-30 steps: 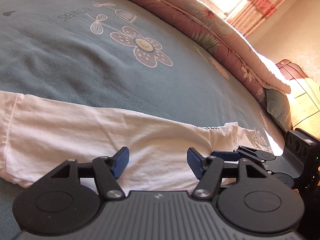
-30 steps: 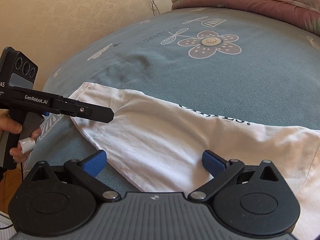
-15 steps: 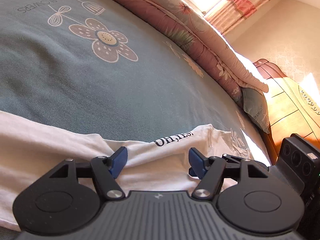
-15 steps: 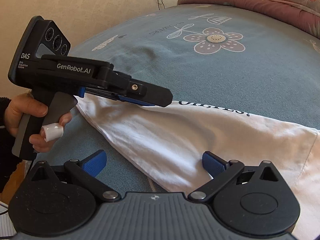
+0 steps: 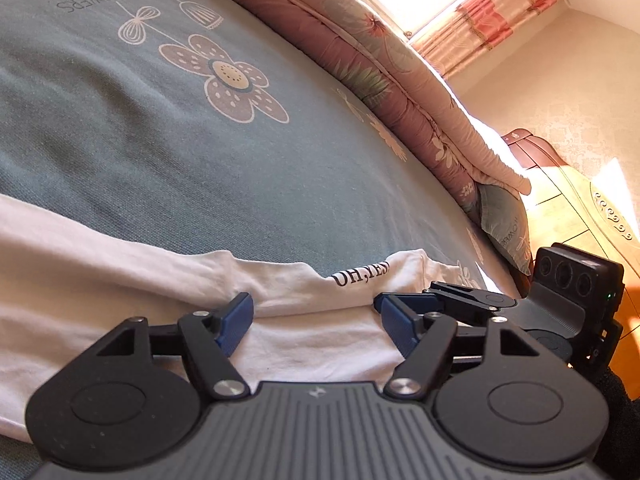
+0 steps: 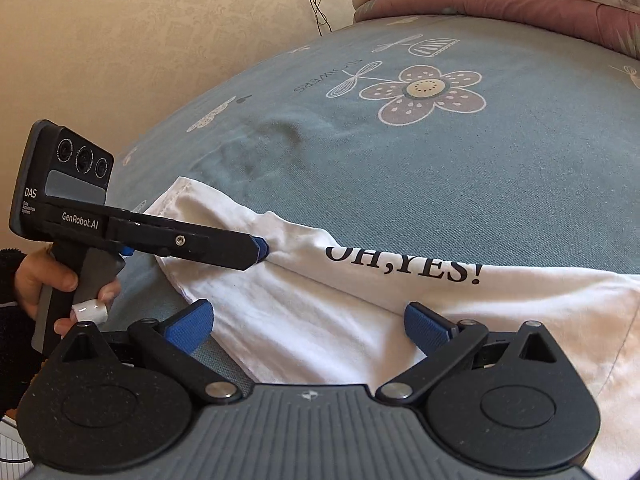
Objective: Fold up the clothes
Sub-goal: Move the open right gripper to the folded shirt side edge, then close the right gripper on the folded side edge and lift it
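White T-shirt (image 6: 360, 312), printed with black lettering reading "OH,YES!", is lying partly folded across the near edge of a bed covered in a blue-grey sheet (image 6: 440, 168) with a large flower print. Both grippers are hovering low over the shirt.

From the left wrist view, the left gripper (image 5: 316, 320) is standing wide, its blue pads apart with white cloth showing between them but not pinched; its jaws have just been opening. In the right wrist view the same tool is coming in from the left side, its blue tip resting against a ridge of fabric just left of the lettering, and the person's left hand (image 6: 52, 284) is wrapping around its grey handle.

The right gripper (image 6: 308, 324) is also spreading wide, pads well apart above the shirt's folded lower edge, gripping nothing.

Beyond the sheet, a pink floral quilt (image 5: 360, 52) is lying bunched along the far side of the bed, under a sunlit window with red-patterned curtains (image 5: 500, 12).
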Tool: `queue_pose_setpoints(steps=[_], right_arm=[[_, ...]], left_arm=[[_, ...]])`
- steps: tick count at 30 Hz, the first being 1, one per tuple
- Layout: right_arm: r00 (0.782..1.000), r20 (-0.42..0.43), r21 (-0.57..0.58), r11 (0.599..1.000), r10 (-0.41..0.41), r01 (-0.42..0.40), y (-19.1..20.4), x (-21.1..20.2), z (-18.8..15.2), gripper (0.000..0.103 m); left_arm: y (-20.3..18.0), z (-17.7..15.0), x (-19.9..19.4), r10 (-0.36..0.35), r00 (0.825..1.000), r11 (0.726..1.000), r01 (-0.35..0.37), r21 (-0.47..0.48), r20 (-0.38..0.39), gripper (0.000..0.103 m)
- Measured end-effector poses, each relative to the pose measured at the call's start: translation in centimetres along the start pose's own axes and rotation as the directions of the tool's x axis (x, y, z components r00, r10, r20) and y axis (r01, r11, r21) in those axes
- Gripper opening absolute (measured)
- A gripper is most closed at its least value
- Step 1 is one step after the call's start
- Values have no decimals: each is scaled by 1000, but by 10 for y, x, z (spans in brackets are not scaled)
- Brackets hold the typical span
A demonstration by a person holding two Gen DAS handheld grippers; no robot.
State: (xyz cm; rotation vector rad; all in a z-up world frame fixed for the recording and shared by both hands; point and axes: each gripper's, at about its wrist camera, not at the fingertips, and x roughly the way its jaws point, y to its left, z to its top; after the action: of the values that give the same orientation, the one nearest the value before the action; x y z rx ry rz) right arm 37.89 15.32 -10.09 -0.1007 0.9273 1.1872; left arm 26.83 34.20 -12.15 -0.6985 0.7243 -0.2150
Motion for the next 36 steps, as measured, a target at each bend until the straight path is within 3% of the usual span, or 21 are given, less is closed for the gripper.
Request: queue_pose_setpoints(steps=[5,7,9,10,13,20,29,33,36], right_arm=[[993,114,47,999,-31,26,-15,-24,23,92],[985,117,59,991,-124,118,-25,-23,36,75],[969,98,43,974,-227,224,-36,-20,47,62],[967,82,33,970,-241,239,-41,-19,48,60],[959,35,-3,959,-282,283,-56,-16,50,59],[931,-8,-251,902,-364,350,-45,-12,16,59],[935,17,-288,893,-355,345,-45,-14,4,63],[933,4,-370,866,-359,335,-26,-14,2,20],[922,10,-402,843,-386,358,-19,-11,-2,16]], left_arm=[[-8,-4,2,26,1000,998,-27,59,4,72],[-11,-6,2,41,999,996,-41,82,6,72],[-14,-6,3,53,999,994,-53,100,4,72],[-15,-6,3,56,998,993,-56,107,3,72],[-13,-7,3,47,999,993,-47,109,6,72],[-11,-10,2,35,999,992,-37,121,16,72],[-13,-11,2,38,999,989,-41,145,27,72],[-21,-9,1,65,997,986,-69,151,28,68],[-36,9,-10,42,995,979,-60,196,94,68]])
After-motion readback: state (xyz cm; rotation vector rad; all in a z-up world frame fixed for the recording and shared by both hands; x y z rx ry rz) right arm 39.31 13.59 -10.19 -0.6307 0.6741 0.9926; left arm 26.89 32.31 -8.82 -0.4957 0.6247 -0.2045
